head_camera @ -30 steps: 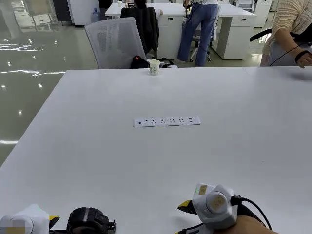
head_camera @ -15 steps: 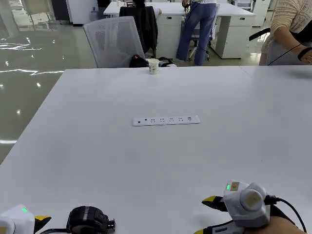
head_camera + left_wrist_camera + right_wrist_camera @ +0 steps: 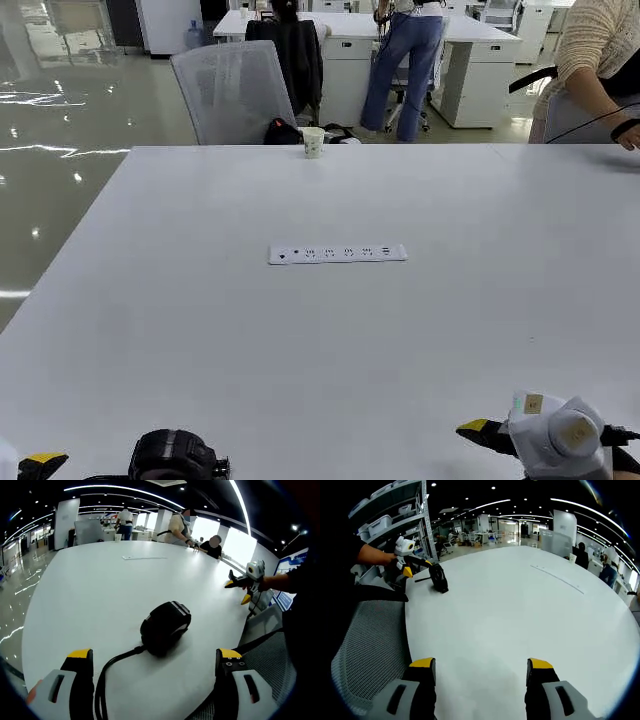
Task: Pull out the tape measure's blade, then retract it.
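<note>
Setting: open-plan office. Large white worktable [image 3: 200,330] carrying a power strip [image 3: 338,254] and a paper cup [image 3: 313,141]. Grey mesh office chair [image 3: 235,90] at its far edge. Beyond: white desks [image 3: 478,70] with drawer pedestals, a person standing [image 3: 405,60], glossy floor [image 3: 60,110]. Right gripper view: shelving rack [image 3: 395,517] with storage bins, ceiling strip lights [image 3: 570,502].

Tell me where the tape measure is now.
The tape measure lies on the table by its near edge, bottom left in the head view, just ahead of the left gripper and far from the power strip.
</note>
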Demonstrator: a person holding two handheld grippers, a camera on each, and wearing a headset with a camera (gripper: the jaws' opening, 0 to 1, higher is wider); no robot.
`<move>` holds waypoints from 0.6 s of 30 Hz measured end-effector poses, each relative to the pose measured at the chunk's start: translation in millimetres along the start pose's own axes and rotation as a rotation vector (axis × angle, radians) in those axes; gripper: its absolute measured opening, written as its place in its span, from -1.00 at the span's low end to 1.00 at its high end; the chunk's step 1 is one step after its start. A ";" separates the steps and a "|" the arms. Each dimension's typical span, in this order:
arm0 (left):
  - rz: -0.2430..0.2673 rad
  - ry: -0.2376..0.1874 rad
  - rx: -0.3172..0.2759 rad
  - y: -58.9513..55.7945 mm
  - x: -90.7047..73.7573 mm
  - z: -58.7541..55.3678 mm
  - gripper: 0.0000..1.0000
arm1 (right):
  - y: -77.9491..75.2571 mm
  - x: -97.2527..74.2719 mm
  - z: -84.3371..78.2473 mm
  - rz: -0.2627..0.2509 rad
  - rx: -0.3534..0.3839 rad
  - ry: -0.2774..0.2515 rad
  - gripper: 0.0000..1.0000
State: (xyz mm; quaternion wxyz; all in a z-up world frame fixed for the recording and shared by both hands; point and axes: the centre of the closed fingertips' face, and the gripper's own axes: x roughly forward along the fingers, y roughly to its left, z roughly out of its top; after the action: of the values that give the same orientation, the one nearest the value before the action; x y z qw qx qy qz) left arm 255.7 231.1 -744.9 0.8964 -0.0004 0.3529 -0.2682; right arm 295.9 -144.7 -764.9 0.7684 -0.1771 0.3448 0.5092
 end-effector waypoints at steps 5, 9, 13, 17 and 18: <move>-0.009 0.019 0.026 -1.2 -6.0 -3.2 0.98 | -5.5 -17.5 -10.8 -0.005 0.002 0.007 0.52; -0.006 0.030 0.029 1.7 -9.8 -6.7 0.98 | -11.0 -28.9 -13.8 -0.019 0.017 -0.004 0.54; -0.008 0.036 0.041 2.0 -13.0 -7.4 0.98 | -15.7 -35.4 -14.8 -0.032 0.033 -0.019 0.57; -0.011 0.039 0.044 3.1 -15.4 -5.8 0.98 | -16.8 -37.8 -11.8 -0.040 0.050 -0.040 0.66; -0.013 0.040 0.041 2.9 -15.6 -5.9 0.98 | -16.6 -37.6 -11.9 -0.039 0.053 -0.041 0.68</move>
State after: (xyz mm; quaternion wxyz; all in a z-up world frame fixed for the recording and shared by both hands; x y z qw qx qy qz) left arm 243.9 242.1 -740.0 0.8872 0.0210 0.3654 -0.2811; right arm 297.6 -183.9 -747.8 0.7895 -0.1530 0.3388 0.4884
